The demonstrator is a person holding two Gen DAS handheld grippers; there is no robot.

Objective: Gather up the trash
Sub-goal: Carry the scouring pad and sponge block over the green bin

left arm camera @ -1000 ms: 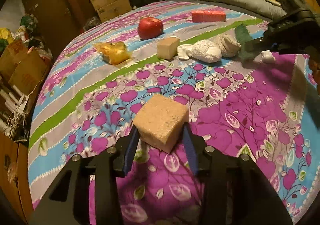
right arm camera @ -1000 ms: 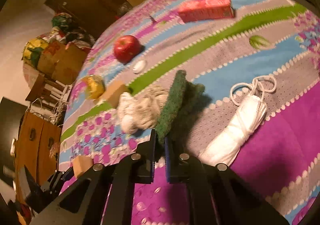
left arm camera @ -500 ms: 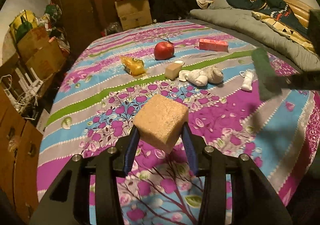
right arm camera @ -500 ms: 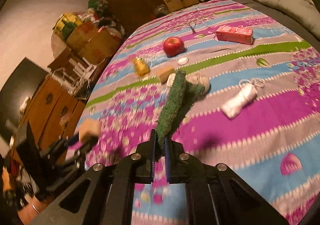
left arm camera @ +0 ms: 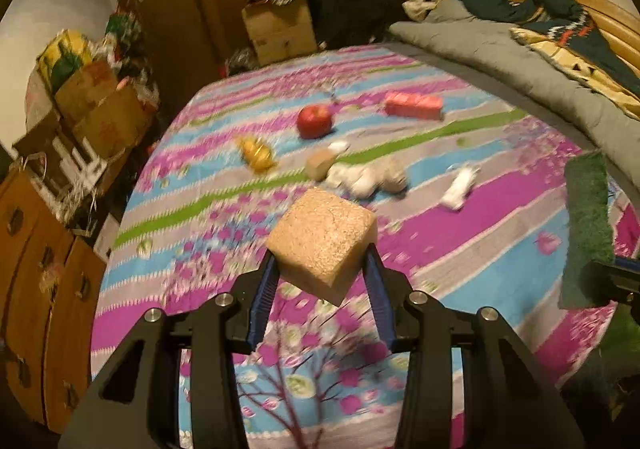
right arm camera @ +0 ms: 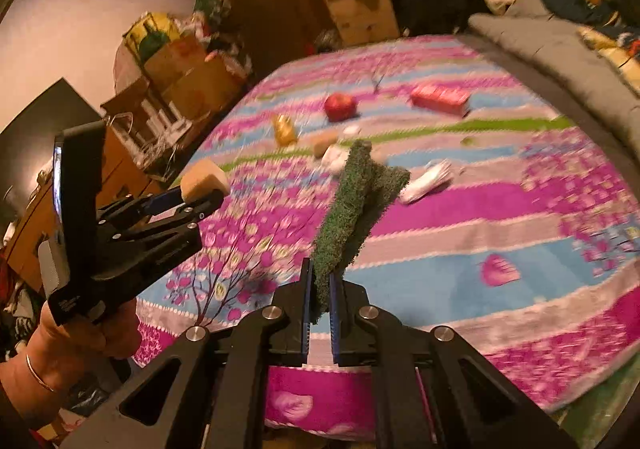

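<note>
The left tool (left arm camera: 322, 273) clenches a tan sponge block (left arm camera: 322, 239); the right tool (right arm camera: 320, 289) grips a green scouring pad (right arm camera: 352, 209), at three o'clock in the left wrist view, above the bed (right arm camera: 500, 269).

near bedspread (left arm camera: 500, 273) bare, clutter (left arm camera: 360, 177) mid-bed – boxes (left arm camera: 108, 117) beyond

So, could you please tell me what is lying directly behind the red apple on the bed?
Behind the red apple only striped floral bedspread shows, running to the bed's far edge, then a cardboard box beyond. The bedspread patch that the apple itself covers is hidden.
</note>
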